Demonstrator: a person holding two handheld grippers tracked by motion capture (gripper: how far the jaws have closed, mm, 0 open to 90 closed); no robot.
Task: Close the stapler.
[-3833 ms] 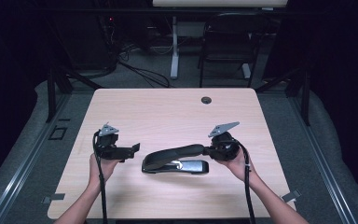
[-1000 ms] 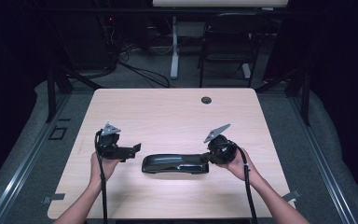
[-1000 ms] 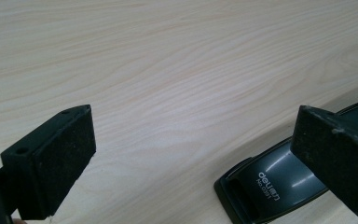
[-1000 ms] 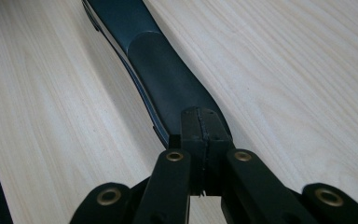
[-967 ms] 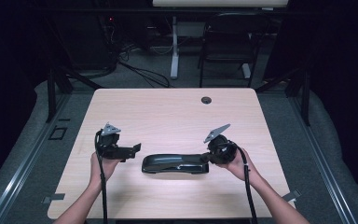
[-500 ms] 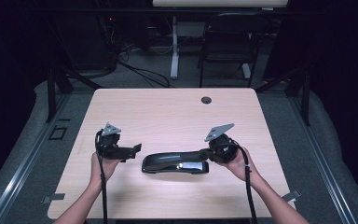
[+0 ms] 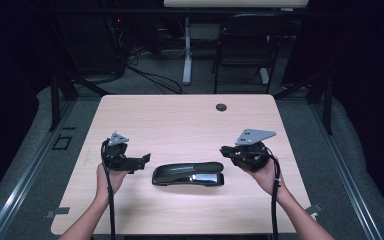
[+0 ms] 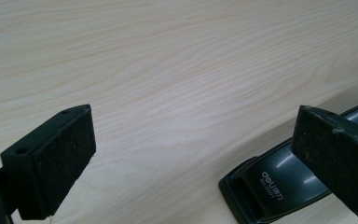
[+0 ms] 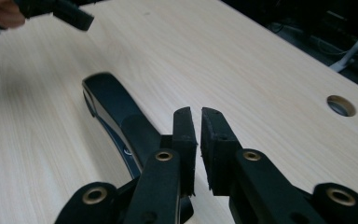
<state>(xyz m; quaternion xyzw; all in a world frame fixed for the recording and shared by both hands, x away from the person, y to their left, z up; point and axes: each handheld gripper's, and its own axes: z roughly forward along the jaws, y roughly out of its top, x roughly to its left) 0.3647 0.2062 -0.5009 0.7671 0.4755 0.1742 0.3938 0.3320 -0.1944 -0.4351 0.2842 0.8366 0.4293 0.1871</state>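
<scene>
Pale wooden desk (image 7: 180, 120) in a dark room: a black stapler (image 7: 188, 173) lies flat near its front edge. The right tool (image 7: 228, 151), jaws nearly closed on nothing, hangs just off its end; the left tool (image 7: 144, 160) waits open. Next, seemingly, comes a fresh grasp.

"deli" and a blurred number line on the black stapler (image 8: 279, 186)

Right gripper (image 9: 197, 140) fingers nearly closed above stapler (image 9: 121, 116).
</scene>
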